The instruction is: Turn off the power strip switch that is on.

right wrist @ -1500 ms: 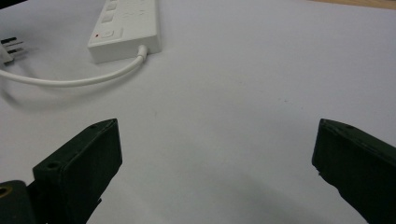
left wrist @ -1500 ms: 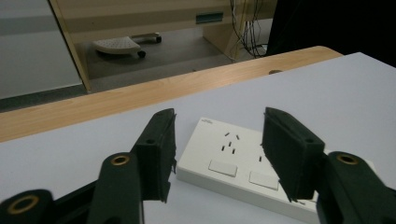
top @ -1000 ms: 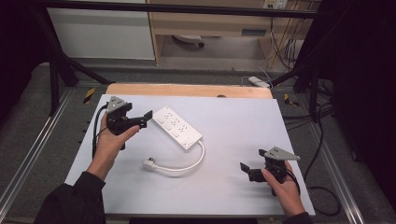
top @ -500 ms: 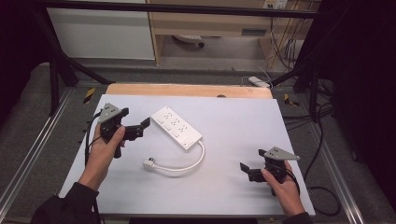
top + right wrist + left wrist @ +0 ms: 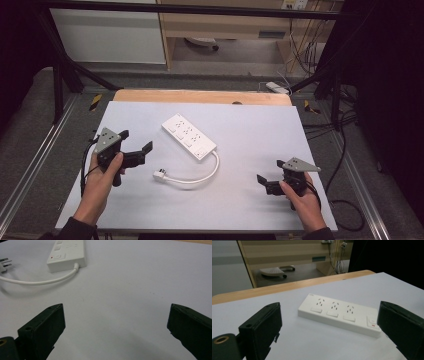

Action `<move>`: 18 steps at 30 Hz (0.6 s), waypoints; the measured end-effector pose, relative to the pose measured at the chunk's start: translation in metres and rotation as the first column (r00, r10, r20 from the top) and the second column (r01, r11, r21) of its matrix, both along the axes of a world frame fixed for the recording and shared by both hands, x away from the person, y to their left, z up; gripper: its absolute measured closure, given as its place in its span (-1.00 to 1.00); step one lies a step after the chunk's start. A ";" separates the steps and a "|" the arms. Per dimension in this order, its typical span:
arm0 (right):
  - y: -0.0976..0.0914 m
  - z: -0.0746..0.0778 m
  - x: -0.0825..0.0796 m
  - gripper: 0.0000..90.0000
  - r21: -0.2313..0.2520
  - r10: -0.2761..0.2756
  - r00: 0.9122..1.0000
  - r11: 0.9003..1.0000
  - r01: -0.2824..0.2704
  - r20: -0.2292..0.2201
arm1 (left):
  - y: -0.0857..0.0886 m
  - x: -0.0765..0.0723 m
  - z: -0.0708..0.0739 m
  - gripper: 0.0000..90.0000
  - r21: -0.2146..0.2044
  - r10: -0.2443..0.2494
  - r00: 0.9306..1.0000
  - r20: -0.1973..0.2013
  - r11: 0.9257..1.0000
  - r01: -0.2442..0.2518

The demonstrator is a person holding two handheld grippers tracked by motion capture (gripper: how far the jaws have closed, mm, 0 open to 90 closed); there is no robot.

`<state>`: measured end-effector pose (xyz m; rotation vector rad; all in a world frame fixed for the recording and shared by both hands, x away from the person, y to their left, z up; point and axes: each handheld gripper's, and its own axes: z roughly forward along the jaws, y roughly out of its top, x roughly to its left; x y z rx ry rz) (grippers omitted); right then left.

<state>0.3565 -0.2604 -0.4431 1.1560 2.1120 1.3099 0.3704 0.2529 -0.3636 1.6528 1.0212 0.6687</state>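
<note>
The left hand-held gripper (image 5: 134, 154) hovers over the left part of the white worktop (image 5: 250, 130), jaws spread wide and empty, aimed toward the power strip (image 5: 189, 136). In the left gripper view the strip sits squarely between the two black jaws but still apart from them.

The power strip lies flat near the middle of the worktop, set at a diagonal, with three outlets, their switches and a master switch at its near end. It looks like a rigid plastic bar, light for its length and smooth, so it may slide on the worktop if pushed from one side. The long side walls look like the best hold: a pinch across the narrow width near the middle should keep it level.

Its short white cord (image 5: 202, 176) curls from the near end toward the plug (image 5: 160, 174), which lies on the surface just left of the loop. The cord is limp and will trail.

The right hand-held gripper (image 5: 272, 182) rests low at the right of the worktop, well apart from the strip, jaws wide and holding nothing.
</note>
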 end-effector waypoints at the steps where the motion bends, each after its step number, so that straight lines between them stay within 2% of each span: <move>1: 0.000 0.000 0.000 -0.95 0.000 0.000 1.000 1.000 0.000 0.000 | 0.002 -0.003 -0.002 -0.87 -0.007 0.002 1.000 -0.002 1.000 -0.002; 7: 0.000 0.000 0.000 -0.95 0.000 -0.001 1.000 1.000 0.001 0.004 | 0.012 -0.019 -0.014 -0.87 -0.005 0.016 1.000 -0.014 1.000 -0.016; 12: -0.001 0.000 -0.001 -0.95 0.006 -0.005 1.000 1.000 0.005 0.001 | 0.023 -0.031 -0.022 -0.87 -0.024 0.025 0.999 -0.026 0.999 -0.025; 18: 0.000 0.000 0.000 -0.95 -0.004 -0.004 1.000 1.000 0.004 -0.002 | 0.028 -0.043 -0.035 -0.87 0.003 0.009 0.998 -0.054 1.000 -0.009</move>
